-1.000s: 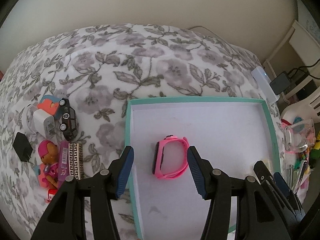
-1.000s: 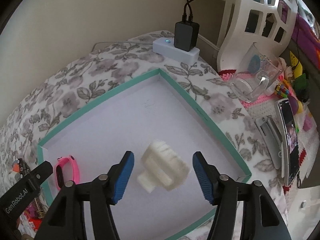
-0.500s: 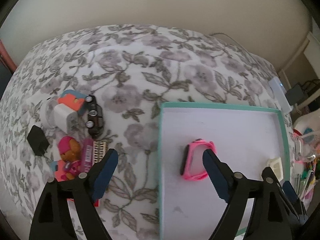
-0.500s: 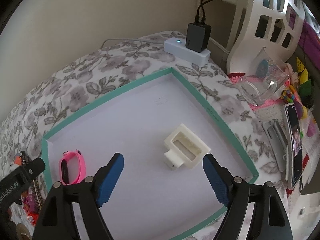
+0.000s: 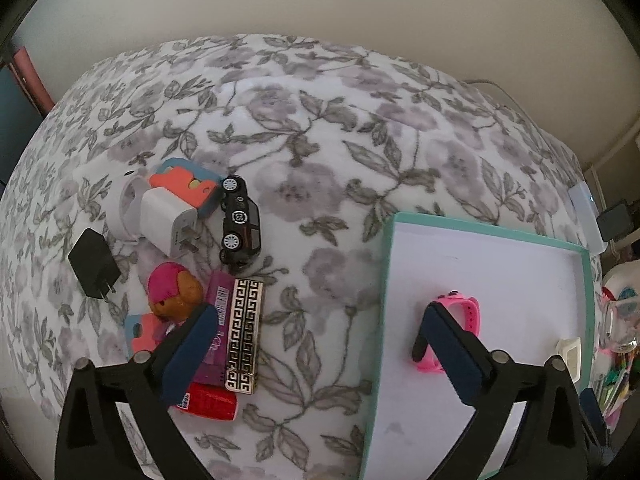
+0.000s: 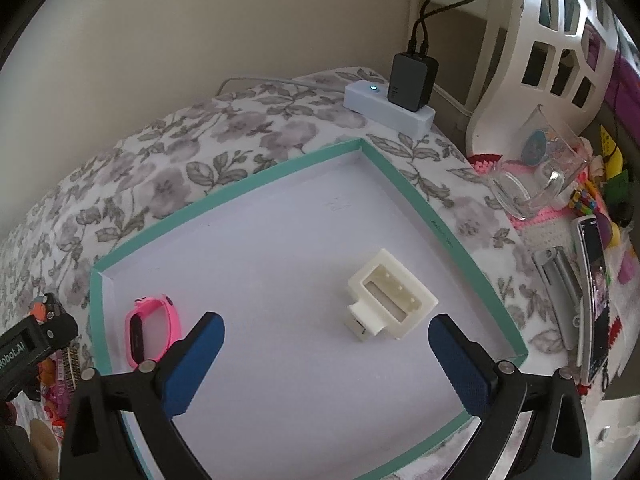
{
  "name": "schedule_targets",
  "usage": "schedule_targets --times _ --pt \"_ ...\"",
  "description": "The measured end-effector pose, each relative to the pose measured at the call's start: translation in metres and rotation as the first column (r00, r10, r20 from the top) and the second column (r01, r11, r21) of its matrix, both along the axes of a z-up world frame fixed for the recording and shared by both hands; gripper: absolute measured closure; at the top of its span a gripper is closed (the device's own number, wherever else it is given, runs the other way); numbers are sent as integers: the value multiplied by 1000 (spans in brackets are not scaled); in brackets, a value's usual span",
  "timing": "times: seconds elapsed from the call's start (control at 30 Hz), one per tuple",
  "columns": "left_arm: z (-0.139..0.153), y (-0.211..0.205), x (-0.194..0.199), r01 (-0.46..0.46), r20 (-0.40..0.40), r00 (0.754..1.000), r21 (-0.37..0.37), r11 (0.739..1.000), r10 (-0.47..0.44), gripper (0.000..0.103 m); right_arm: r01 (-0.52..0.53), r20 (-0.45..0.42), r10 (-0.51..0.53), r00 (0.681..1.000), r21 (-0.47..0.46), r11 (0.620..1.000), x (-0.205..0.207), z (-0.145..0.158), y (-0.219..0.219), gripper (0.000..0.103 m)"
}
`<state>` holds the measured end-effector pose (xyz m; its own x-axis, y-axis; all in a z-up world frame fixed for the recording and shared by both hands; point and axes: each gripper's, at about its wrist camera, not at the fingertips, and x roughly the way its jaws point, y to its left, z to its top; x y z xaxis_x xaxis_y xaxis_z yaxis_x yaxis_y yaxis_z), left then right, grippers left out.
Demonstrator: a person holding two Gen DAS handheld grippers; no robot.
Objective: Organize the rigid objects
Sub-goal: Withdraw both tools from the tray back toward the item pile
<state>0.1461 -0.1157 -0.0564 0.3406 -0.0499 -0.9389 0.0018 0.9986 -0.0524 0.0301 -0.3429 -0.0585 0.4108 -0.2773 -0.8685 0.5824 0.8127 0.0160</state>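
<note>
In the left wrist view, a pile of small things lies on the flowered blanket (image 5: 320, 128) at about 9 o'clock: a black plug (image 5: 94, 264), a white charger (image 5: 168, 224), an orange and blue block (image 5: 188, 188) and a black toy car (image 5: 240, 224) lying on its side, with a doll head (image 5: 174, 288) and a gold patterned case (image 5: 242, 336) just below them toward 8 o'clock. A red packet (image 5: 212, 402) touches the lower end of the case. The left gripper (image 5: 320, 360) has just been opening and its 2 jaws stand wide apart with only blanket between them; its left finger covers part of the pile and its right finger overlaps the pink watch (image 5: 460, 320). That watch lies inside the teal-rimmed tray (image 5: 390, 280) at 4 o'clock, with a white plastic part (image 5: 570, 354) near the tray's right wall. In the right wrist view, the watch (image 6: 154, 328) sits at 8 o'clock near the tray's (image 6: 248, 186) left corner, and the white part (image 6: 390, 294) rests well apart from it near the middle right. The right gripper (image 6: 326, 360) has also just been opening: its jaws stand fully apart, empty, above the tray floor, the part just beyond its right finger. At 1 o'clock a power strip (image 6: 384, 110) carries a black adapter (image 6: 412, 80); a glass mug (image 6: 540, 176) lies tipped at 3 o'clock.
</note>
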Motion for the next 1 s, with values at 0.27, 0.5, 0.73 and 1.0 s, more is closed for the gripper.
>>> schedule_targets --times 0.27,0.5,0.73,1.0 --pt "19 29 7 -54 45 997 -16 998 55 0 -45 63 40 997 78 996 4 1 11 0" --pt "36 73 14 -122 80 990 35 992 119 0 -73 71 66 995 96 993 9 -2 24 0" --pt "42 128 18 -212 79 975 60 975 207 0 -195 149 189 971 29 980 20 21 66 0" --pt "49 196 13 -334 99 940 88 938 326 0 -353 147 347 926 16 935 36 22 134 0"
